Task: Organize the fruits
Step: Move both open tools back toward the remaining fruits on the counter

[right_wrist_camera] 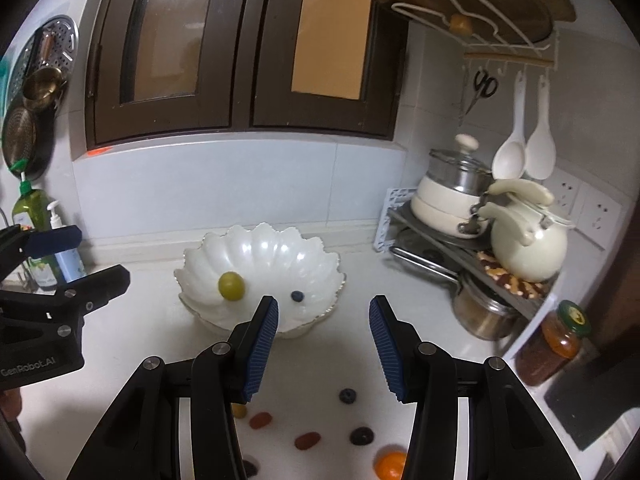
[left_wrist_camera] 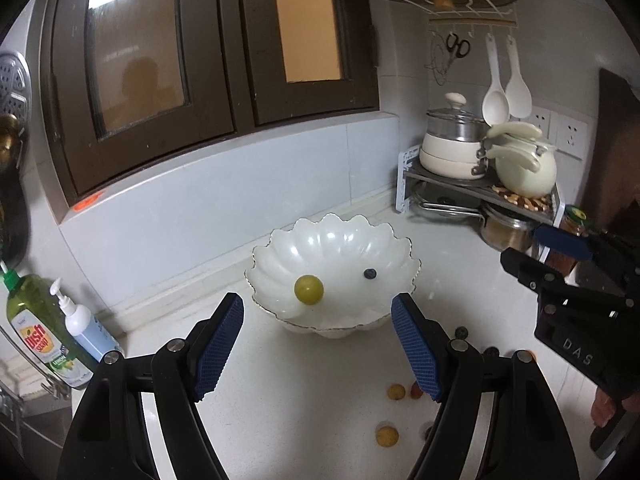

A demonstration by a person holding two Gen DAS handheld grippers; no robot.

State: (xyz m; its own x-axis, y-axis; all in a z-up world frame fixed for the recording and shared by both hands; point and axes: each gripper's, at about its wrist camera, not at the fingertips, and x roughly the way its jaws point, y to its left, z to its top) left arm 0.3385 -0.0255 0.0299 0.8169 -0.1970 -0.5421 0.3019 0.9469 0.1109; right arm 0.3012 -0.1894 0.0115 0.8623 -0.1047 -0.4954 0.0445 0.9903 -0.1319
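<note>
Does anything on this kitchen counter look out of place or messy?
Yes: small fruits lie loose on the white counter, like a blueberry, a red one and an orange one. Only a green grape and one blueberry sit in the white bowl.

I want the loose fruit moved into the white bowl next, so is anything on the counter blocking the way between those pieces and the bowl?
Nothing visible does. The loose fruit lies on bare counter in front of the white bowl, which holds only a green grape and a blueberry. Both the right gripper and the left gripper are empty.
</note>
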